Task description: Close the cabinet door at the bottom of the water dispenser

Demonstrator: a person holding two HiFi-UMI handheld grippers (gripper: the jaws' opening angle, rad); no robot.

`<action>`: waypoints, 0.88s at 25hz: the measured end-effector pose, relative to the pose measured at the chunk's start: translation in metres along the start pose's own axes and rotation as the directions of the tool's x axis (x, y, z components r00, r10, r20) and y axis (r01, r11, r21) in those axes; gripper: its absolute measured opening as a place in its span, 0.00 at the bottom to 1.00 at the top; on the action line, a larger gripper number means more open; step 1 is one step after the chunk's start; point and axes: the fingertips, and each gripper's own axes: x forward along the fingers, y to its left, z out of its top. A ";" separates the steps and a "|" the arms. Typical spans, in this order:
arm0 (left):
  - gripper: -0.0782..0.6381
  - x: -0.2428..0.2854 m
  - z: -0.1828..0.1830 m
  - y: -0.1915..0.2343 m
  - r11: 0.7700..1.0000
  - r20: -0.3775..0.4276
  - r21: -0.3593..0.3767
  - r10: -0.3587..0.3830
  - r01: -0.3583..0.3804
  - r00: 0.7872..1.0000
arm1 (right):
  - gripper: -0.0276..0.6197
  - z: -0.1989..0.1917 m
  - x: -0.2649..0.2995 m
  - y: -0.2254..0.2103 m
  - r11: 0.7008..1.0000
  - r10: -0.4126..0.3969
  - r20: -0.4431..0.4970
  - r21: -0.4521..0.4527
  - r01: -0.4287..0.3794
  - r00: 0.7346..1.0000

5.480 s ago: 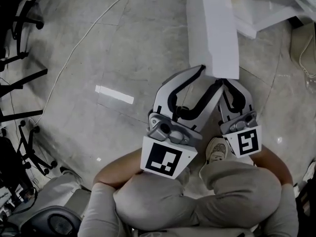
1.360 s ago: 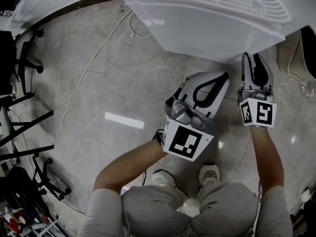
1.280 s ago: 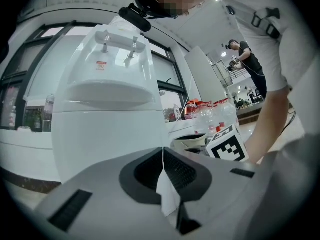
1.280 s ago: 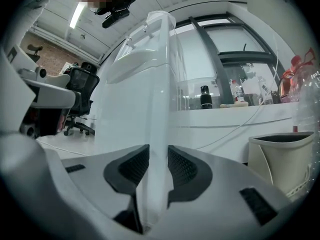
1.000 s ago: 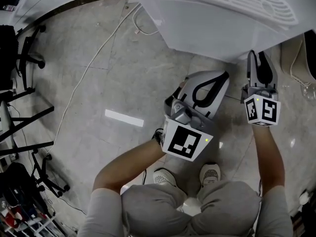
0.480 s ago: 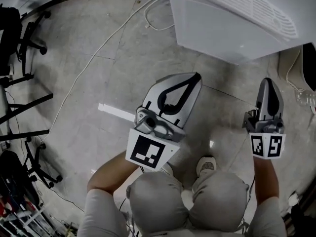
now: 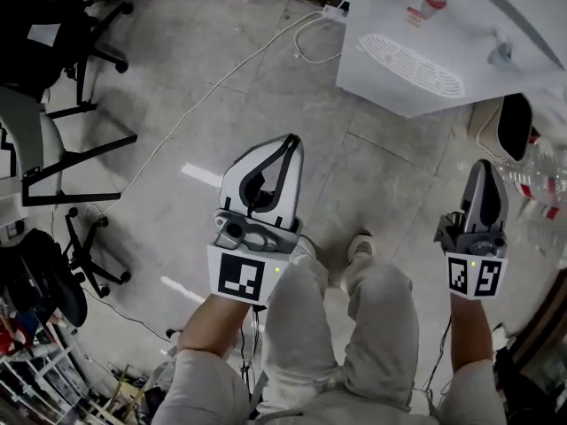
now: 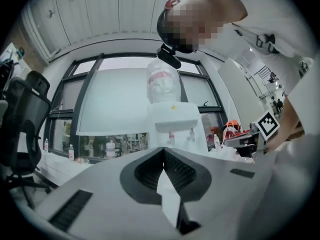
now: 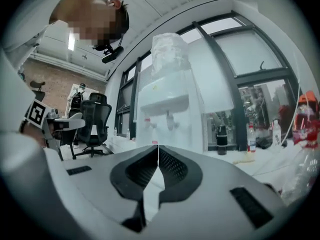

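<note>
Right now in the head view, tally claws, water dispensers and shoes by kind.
claws: 2, left claw and right claw, both shut and empty
water dispenser: 1
shoes: 2
total: 5

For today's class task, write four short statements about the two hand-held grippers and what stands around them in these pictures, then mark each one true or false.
1. The left hand-held gripper and the right hand-held gripper both have their jaws together with nothing between them. True.
2. The right hand-held gripper touches the white water dispenser. False: it is held apart from it, over the grey stone floor.
3. A clear water bottle sits on top of the white water dispenser. True.
4. In the right gripper view, a black office chair stands to the right of the dispenser. False: it stands to its left.
</note>
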 end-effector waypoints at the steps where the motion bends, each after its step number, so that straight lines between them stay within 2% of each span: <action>1: 0.12 -0.003 0.029 0.005 1.000 -0.007 -0.004 0.010 -0.010 1.000 | 0.07 0.030 -0.003 0.003 1.000 0.004 -0.007 -0.014 -0.004 1.000; 5: 0.12 -0.011 0.150 0.025 0.999 -0.036 -0.012 0.047 -0.047 0.998 | 0.07 0.145 -0.019 0.013 1.000 0.013 -0.045 -0.010 -0.014 0.999; 9: 0.12 -0.022 0.281 0.051 0.997 -0.040 0.010 0.075 -0.075 0.996 | 0.07 0.273 -0.032 0.025 1.000 0.017 -0.060 0.024 -0.015 0.998; 12: 0.12 -0.033 0.359 0.065 0.994 -0.048 -0.003 0.108 -0.109 0.993 | 0.07 0.358 -0.038 0.033 0.999 0.046 -0.056 0.004 -0.046 0.997; 14: 0.12 -0.048 0.404 0.069 0.990 -0.054 -0.031 0.133 -0.135 0.990 | 0.07 0.410 -0.048 0.036 0.997 0.068 -0.043 -0.026 -0.070 0.997; 17: 0.12 -0.068 0.463 0.069 0.985 -0.045 -0.051 0.160 -0.163 0.986 | 0.07 0.472 -0.066 0.035 0.997 0.080 -0.027 0.004 -0.080 0.996; 22: 0.12 -0.095 0.525 0.059 0.982 0.010 -0.043 0.186 -0.185 0.983 | 0.07 0.532 -0.107 0.051 0.994 0.105 -0.004 0.018 -0.105 0.994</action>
